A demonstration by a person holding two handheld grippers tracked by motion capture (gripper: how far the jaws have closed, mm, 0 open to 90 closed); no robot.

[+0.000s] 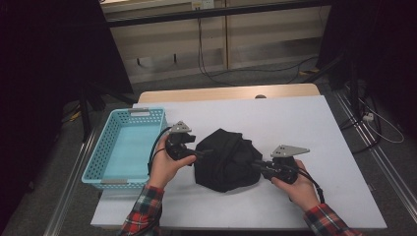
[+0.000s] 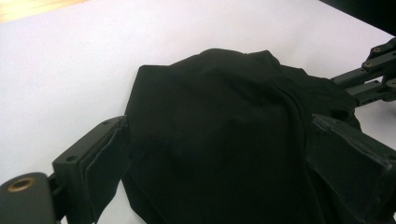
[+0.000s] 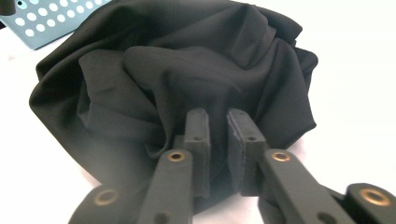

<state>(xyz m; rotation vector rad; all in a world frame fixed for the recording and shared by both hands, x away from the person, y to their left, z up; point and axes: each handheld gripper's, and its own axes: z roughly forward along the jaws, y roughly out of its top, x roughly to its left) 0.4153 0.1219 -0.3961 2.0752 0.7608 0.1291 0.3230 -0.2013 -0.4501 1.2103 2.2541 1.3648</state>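
High view showed a crumpled black cloth (image 1: 226, 160) bunched in a heap on the white table (image 1: 305, 123), just right of a light blue perforated basket (image 1: 125, 145). Left of the cloth, the left gripper (image 1: 201, 153) reached into the heap's near-left edge; its own view had the two jaws standing wide apart with the cloth (image 2: 224, 135) bulging between them, the fabric against the inner faces, though whether the pads pressed on it could not be told. Right of the cloth, the right gripper (image 1: 256, 164) met the heap's right side; its own view showed the jaws drawn narrow, pinching a fold of the cloth (image 3: 177, 84) between the pads (image 3: 197, 133). Beyond the cloth, a corner of the basket (image 3: 46, 18) showed.
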